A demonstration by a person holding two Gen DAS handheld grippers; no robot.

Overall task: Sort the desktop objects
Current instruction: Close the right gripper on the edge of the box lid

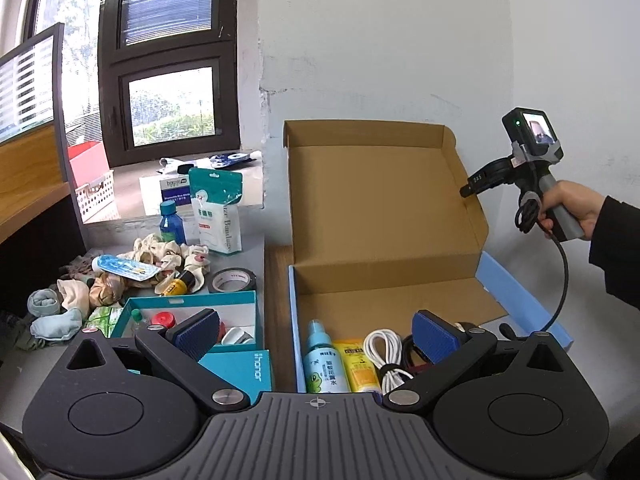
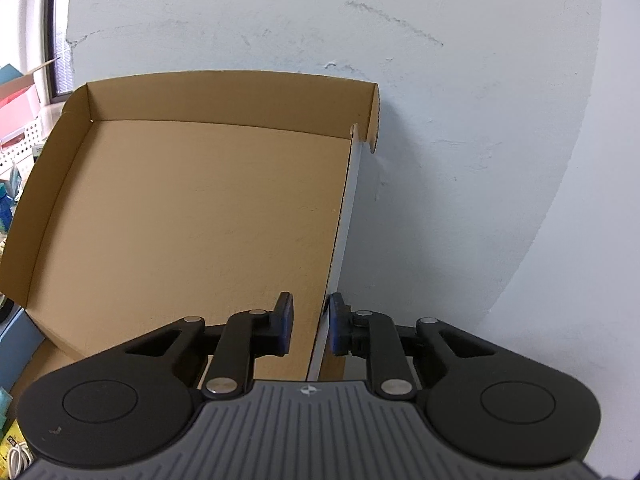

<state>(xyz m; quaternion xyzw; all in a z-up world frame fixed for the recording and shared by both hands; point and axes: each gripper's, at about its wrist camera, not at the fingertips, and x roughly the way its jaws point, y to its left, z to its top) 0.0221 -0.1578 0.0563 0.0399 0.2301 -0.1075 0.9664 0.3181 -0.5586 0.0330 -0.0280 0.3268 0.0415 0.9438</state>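
On the desk (image 1: pixel 248 248), against the pale wall, stands a cardboard box (image 1: pixel 384 296) with blue outer walls, its lid (image 1: pixel 376 200) raised upright. At the near end of the box lie a spray bottle (image 1: pixel 322 360) with a frog on its label, a yellow tube (image 1: pixel 357 364) just beside it, a coiled white cable (image 1: pixel 386 356) and a dark cable partly hidden behind the gripper. The left gripper (image 1: pixel 316 336) hovers above this near end, its fingers (image 1: pixel 434 340) spread wide with nothing between them.

The right gripper (image 2: pixel 309 326) is up at the lid's right side flap; in the right wrist view its fingers (image 2: pixel 285 326) straddle the flap's edge with a narrow gap on either side, so they are close together but not visibly clamped on it. The left wrist view shows that gripper (image 1: pixel 466 190) held in the person's right hand (image 1: pixel 572 210), its tip at the flap.

Left of the box, a teal open box (image 1: pixel 188 312) marked "honor" holds a red-capped container and small white items. Behind it lie a roll of dark tape (image 1: pixel 233 280), a heap of socks (image 1: pixel 168 256), a blue bottle (image 1: pixel 172 224) and a teal-and-white pouch (image 1: pixel 216 212).
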